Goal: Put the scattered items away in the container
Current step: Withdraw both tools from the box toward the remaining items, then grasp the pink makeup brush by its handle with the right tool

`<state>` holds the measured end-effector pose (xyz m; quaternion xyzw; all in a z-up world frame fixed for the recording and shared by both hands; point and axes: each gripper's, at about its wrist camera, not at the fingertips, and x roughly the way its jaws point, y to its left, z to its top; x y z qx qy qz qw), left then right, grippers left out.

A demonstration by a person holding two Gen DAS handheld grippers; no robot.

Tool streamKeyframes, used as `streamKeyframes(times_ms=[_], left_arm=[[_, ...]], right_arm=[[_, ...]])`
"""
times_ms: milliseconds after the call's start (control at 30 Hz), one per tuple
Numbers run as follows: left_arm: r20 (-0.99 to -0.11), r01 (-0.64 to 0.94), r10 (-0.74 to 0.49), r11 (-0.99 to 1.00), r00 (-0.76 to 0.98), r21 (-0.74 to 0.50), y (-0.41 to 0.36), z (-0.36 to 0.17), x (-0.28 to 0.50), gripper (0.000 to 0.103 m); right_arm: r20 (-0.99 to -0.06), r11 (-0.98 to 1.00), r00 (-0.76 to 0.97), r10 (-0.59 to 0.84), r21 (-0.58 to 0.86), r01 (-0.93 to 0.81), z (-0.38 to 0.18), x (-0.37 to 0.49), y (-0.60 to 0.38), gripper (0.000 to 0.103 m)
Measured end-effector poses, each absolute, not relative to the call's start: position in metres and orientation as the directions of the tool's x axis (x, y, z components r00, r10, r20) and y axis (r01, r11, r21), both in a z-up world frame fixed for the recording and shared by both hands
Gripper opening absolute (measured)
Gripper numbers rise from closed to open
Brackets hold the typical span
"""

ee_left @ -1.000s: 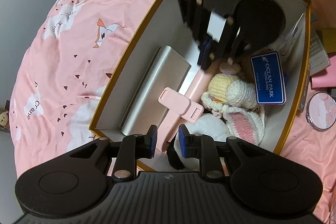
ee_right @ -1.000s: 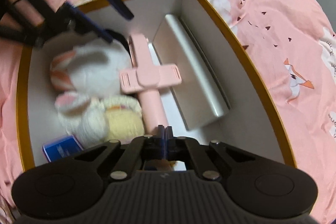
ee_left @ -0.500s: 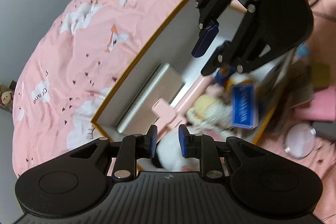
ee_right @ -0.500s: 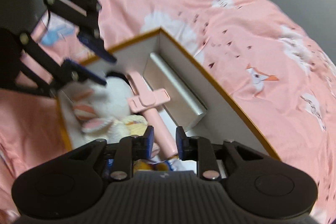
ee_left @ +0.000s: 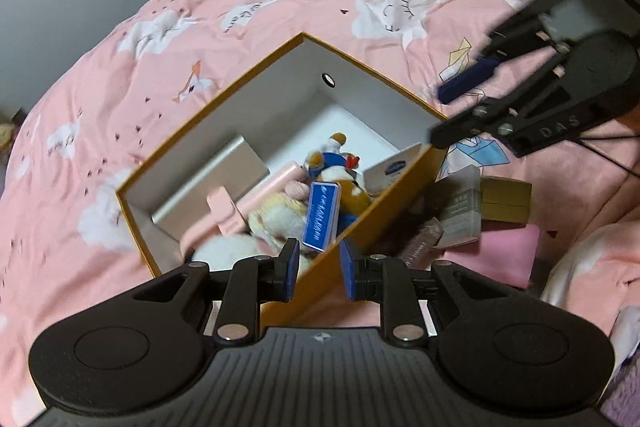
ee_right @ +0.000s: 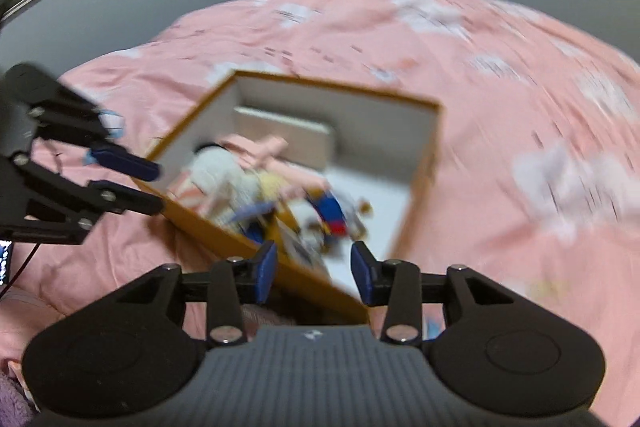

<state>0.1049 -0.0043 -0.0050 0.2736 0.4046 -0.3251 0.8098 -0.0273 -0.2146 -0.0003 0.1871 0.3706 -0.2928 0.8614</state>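
box: sits on the pink blanket, already holds toys, a blue card, a pink stick.
left gripper: narrow gap, holds nothing.
right gripper: jaws opening, nothing btwn them.
leftovers: small boxes lie just beside the box, still out.
risk: you bump the box wall w/ a finger & tip it.
risk 2: blurry view, so you may grab the blanket, not a thing.

1 open box with orange-brown walls and a white inside sits on 1 pink bedspread. Inside it — 1 silver slab, 1 pink selfie stick, 1 blue card, 1 white card with a blue oval, and about 3 plush toys. Just outside the box — roughly 4 small cartons. 2 grippers are in view.
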Motion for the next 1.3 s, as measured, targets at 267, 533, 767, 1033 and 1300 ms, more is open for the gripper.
streamKeyframes(times_ms=[267,533,767,1033,1300], left_arm=[[-0.81,0.618,-0.385,0.786,0.441,-0.037,0.007,-0.022,0.086,0.026],[-0.851,0.574,-0.378,0.811,0.364,-0.115,0.005,-0.058,0.071,0.026],[-0.89,0.574,-0.323,0.814,0.323,-0.088,-0.001,-0.079,0.063,0.026],[-0.907,0.546,-0.31,0.83,0.285,-0.112,0.002,-0.09,0.067,0.028],[-0.908,0.537,-0.311,0.835,0.282,-0.119,0.003,-0.09,0.067,0.029]], right_arm=[[-0.769,0.551,0.496,-0.403,0.229,0.803,-0.033,-0.074,-0.191,0.046],[-0.84,0.461,0.451,-0.303,0.285,0.841,-0.065,-0.097,-0.166,0.048],[-0.883,0.386,0.426,-0.196,0.33,0.862,-0.108,-0.097,-0.176,0.048],[-0.882,0.339,0.459,-0.112,0.4,0.851,-0.138,-0.086,-0.194,0.059],[-0.866,0.364,0.494,-0.078,0.436,0.823,-0.144,-0.071,-0.194,0.054]])
